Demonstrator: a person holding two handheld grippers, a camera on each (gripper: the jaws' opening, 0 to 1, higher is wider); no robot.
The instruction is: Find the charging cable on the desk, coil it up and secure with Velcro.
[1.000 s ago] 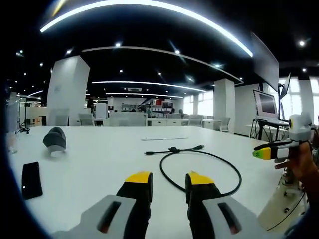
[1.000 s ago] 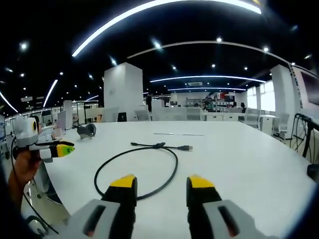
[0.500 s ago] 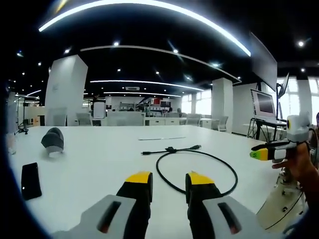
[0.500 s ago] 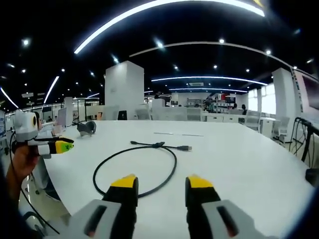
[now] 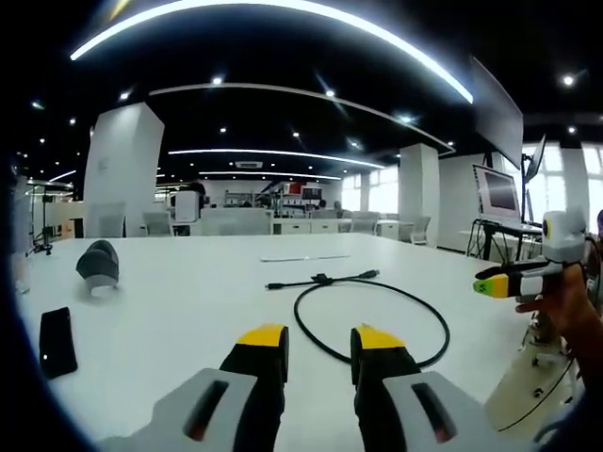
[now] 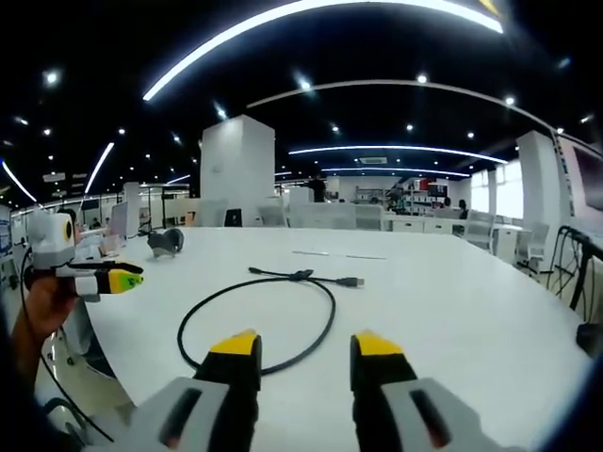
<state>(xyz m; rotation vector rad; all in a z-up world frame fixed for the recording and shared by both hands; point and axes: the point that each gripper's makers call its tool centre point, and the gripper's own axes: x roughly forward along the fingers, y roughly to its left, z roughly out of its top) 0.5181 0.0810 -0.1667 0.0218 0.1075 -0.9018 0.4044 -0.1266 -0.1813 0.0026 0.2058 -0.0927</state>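
Note:
A black charging cable (image 5: 372, 320) lies in one wide loop on the white desk (image 5: 188, 301), its two plug ends crossing at the far side where a small black strap wraps them. In the right gripper view the same cable (image 6: 259, 320) curves just ahead of my jaws. My left gripper (image 5: 320, 341) hovers open over the desk, short of the loop's near left arc. My right gripper (image 6: 307, 347) is open too, above the loop's near edge. Each gripper appears at the side of the other's view, held in a hand: the right gripper (image 5: 495, 285), the left gripper (image 6: 118, 280).
A black phone-like slab (image 5: 57, 341) lies at the left of the desk, with a grey rounded object (image 5: 99, 264) behind it. A thin white strip (image 5: 297, 258) lies far back. Monitors on a stand (image 5: 499, 198) rise at the right; the desk edge curves near there.
Both views have drifted slightly as the hands shift. The cable has not moved and both grippers remain open.

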